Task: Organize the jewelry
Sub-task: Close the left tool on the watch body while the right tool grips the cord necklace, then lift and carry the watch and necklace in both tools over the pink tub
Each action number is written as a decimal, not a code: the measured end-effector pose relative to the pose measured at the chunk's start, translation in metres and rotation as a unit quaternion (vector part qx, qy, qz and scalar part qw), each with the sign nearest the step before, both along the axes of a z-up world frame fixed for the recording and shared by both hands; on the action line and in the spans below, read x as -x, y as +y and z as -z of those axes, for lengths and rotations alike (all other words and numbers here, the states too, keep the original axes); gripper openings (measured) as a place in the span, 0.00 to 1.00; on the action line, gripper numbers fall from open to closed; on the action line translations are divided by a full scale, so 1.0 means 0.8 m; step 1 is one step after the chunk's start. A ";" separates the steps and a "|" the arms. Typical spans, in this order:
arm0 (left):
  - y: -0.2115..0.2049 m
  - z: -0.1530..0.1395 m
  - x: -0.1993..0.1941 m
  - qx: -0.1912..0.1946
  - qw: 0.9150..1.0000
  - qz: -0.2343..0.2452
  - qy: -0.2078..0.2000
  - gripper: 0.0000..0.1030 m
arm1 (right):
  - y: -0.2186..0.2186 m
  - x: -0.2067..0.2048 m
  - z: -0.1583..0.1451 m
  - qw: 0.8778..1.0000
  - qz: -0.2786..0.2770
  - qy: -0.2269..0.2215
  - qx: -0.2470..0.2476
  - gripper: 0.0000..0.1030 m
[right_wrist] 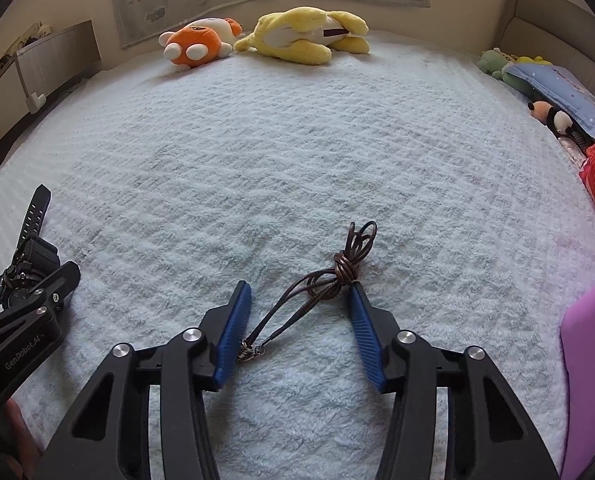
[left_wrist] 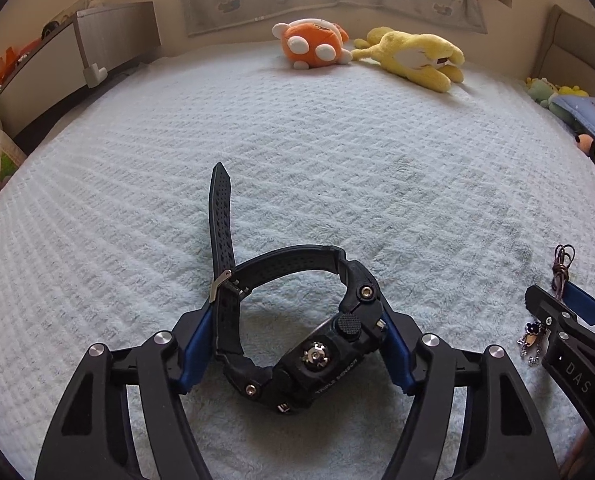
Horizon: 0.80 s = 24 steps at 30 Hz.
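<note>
**Two pieces of jewelry, each between a pair of jaws, nothing sorted yet**

Two grippers work side by side on the pale blue blanket. The left gripper has its blue pads against the black watch: one pad on the strap, the other on the case, so it seems to hold the watch. The right gripper has its jaws about half wide around the brown cord necklace; one pad touches the clasp end, the other is just beside the knot, and a firm grip I cannot confirm.

Both pieces lie on the blanket, so the task looks near its beginning. No box or tray for jewelry is visible. Far behind lie an orange plush toy and a yellow plush toy.
</note>
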State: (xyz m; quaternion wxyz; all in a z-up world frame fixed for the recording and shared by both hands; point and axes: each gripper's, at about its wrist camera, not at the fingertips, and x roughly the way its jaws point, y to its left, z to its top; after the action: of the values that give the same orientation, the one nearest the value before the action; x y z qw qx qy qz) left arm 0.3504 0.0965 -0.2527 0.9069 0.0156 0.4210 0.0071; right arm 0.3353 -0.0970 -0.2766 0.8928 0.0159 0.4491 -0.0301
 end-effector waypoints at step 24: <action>0.022 -0.035 0.053 0.019 0.999 0.018 -0.023 0.65 | 0.021 0.059 -0.029 0.999 -0.026 -0.018 -0.040 0.03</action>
State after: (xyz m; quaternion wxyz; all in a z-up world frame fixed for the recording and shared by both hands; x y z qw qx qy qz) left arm 0.3079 0.1140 -0.2248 0.9165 0.0062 0.3995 -0.0171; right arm 0.2883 -0.0801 -0.2531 0.8998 0.0405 0.4343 0.0116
